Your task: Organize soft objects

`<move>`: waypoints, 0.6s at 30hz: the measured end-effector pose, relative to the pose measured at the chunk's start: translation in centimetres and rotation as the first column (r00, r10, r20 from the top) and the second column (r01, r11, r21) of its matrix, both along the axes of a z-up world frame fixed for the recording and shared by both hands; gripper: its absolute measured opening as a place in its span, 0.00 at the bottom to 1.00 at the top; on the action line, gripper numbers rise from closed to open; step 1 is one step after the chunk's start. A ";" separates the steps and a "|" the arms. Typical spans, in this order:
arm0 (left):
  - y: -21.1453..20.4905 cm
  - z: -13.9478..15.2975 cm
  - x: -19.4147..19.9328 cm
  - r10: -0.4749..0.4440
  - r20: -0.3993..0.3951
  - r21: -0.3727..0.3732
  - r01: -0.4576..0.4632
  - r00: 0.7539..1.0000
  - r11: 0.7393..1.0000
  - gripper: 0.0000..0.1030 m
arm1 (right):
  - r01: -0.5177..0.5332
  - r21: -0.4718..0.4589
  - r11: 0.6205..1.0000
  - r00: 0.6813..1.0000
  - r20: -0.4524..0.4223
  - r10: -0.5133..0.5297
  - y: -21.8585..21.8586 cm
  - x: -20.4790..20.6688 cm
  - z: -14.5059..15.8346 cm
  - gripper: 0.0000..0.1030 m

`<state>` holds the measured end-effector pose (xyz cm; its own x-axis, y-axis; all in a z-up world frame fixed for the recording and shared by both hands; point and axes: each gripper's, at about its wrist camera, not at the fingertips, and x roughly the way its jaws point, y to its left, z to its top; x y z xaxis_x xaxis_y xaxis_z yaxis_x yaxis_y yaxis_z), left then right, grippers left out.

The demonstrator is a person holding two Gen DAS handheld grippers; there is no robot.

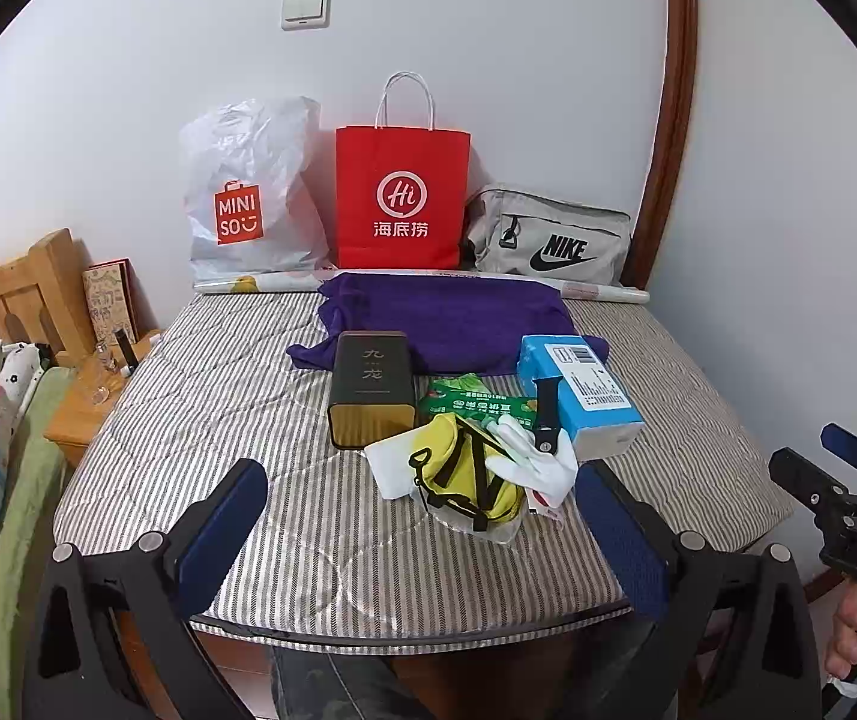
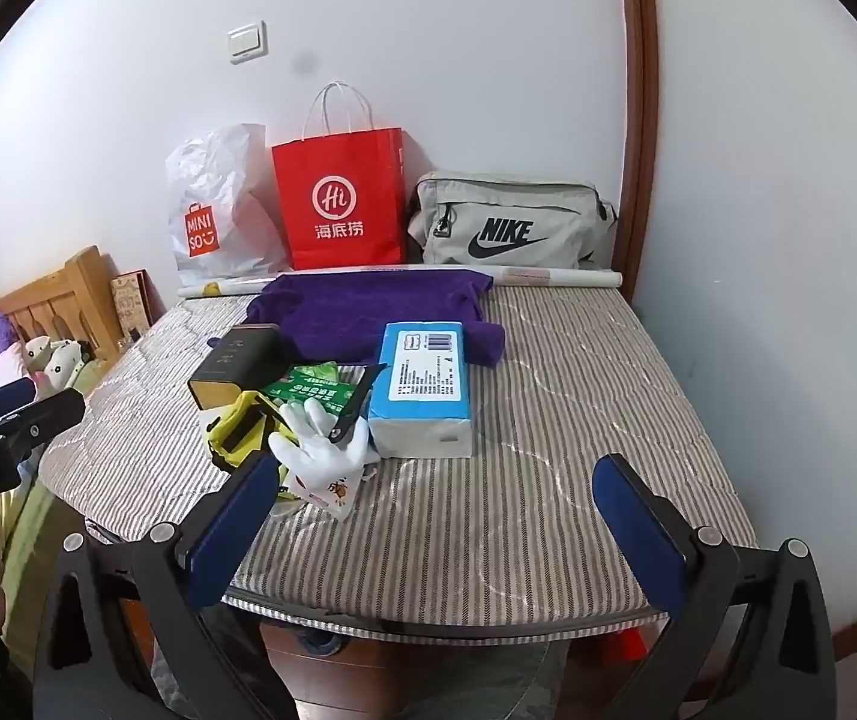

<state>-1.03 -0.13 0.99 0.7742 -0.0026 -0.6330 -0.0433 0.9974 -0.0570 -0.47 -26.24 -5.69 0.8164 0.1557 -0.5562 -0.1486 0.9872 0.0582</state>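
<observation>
Hovering above the near edge of a striped mattress [image 1: 200, 396], the left tool [image 1: 422, 516] has its two blue fingers spread wide with nothing between them. The right tool [image 2: 437, 519] is released in the same way, and it also holds nothing.

A pile of small things lies on the mattress in front of both tools. A yellow pouch [image 1: 458, 468] with black straps is nearest, and a white glove [image 1: 533, 462] lies partly over its right side. A black strap-like piece [image 1: 548, 414] rests on the glove and leans against a blue tissue pack [image 1: 581, 390], which stands just beside the glove on the right. A green packet [image 1: 473, 399] lies behind the pouch, and a dark box [image 1: 371, 387] with gold edges stands to its left.

Further back, a purple towel [image 1: 446, 318] is spread on the mattress. Behind it, along the white wall, stand a white plastic bag [image 1: 248, 186], a red paper bag [image 1: 401, 198] and a grey sports bag [image 1: 548, 234], side by side. A long paper roll [image 1: 602, 291] lies at the foot of these bags.

A wooden headboard [image 1: 20, 294] shows at the far left.
</observation>
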 end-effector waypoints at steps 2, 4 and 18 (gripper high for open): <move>0.1 0.1 -0.1 0.004 0.002 -0.001 -0.004 1.000 1.000 1.00 | -0.002 0.000 1.000 1.000 0.001 0.002 0.0 -0.1 -0.1 1.00; 0.3 0.0 -0.2 0.006 0.005 -0.001 -0.006 1.000 1.000 1.00 | -0.004 0.000 1.000 1.000 0.003 0.004 0.0 -0.1 0.0 1.00; 0.6 0.1 -0.4 0.004 0.007 -0.003 -0.004 1.000 1.000 1.00 | -0.008 0.004 1.000 1.000 0.011 0.008 0.1 -0.4 0.1 1.00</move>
<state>-1.44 0.46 1.05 0.7785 -0.0011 -0.6276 -0.0473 0.9971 -0.0604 -0.89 -26.16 -5.58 0.8213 0.1640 -0.5464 -0.1570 0.9858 0.0600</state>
